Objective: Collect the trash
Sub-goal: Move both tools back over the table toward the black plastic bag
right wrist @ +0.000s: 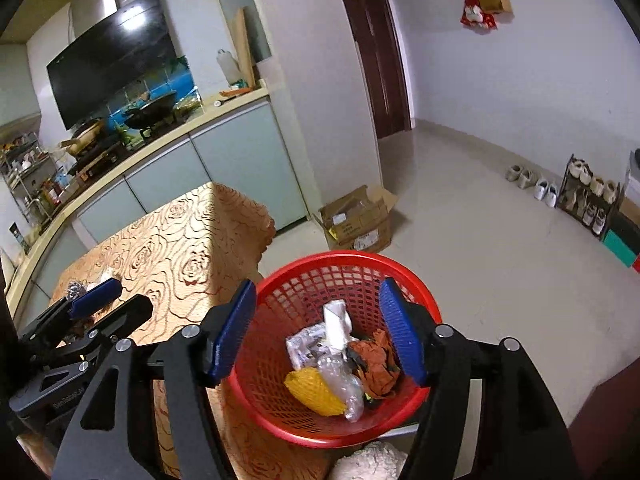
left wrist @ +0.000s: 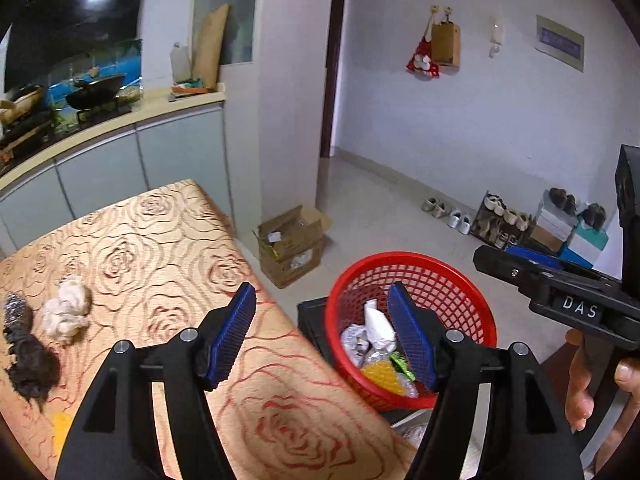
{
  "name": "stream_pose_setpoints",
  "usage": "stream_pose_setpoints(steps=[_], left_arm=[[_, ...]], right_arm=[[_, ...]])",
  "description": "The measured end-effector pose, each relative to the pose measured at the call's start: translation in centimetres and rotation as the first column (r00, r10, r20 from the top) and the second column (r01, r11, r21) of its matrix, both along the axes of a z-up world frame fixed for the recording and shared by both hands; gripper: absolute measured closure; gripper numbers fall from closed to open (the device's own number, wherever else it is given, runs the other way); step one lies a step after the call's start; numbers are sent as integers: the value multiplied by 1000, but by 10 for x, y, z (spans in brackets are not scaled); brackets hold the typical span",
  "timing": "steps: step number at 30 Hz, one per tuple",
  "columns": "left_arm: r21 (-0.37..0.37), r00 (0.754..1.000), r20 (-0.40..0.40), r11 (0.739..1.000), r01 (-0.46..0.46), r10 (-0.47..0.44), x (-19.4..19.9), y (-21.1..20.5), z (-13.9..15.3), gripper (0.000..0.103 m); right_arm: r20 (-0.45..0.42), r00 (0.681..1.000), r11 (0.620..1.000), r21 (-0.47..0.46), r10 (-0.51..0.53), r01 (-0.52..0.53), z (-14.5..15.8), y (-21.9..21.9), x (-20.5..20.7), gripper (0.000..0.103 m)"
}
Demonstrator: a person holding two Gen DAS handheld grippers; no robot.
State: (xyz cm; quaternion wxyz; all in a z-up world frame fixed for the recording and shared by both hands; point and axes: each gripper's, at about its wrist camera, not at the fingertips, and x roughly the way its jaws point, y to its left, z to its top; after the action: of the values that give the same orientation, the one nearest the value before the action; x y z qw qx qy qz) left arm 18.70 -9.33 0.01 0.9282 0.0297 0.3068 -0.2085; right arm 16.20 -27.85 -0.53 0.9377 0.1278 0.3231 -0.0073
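Red mesh basket [right wrist: 344,276] holds crumpled wrappers [right wrist: 320,344]; both grippers' jaws gape apart, empty.

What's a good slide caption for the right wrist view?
Open right gripper above the red basket holding collected trash, beside the rose-patterned table.

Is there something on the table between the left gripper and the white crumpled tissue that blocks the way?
Nothing visible does. The left gripper is open above the table edge, and only bare tablecloth lies between it and the white crumpled tissue. A dark clump lies beyond the tissue.
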Motion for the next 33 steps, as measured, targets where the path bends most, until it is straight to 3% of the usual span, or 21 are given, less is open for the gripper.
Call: stream_pose_setpoints(steps=[13, 21, 27, 33], left_arm=[[-19, 984, 32, 985, -173, 173, -23, 95, 13, 33], [-21, 941, 31, 941, -338, 338, -37, 180, 14, 32], [35, 883, 65, 884, -467, 464, -54, 233, 16, 29], [17, 863, 33, 863, -506, 505, -57, 267, 9, 27]], right_arm=[[26, 996, 996, -8, 86, -86, 7, 55, 4, 34], [33, 986, 986, -21, 163, -163, 11, 97, 11, 33], [29, 975, 975, -35, 219, -218, 11, 126, 11, 33], [18, 966, 966, -34, 258, -257, 9, 144, 13, 33]])
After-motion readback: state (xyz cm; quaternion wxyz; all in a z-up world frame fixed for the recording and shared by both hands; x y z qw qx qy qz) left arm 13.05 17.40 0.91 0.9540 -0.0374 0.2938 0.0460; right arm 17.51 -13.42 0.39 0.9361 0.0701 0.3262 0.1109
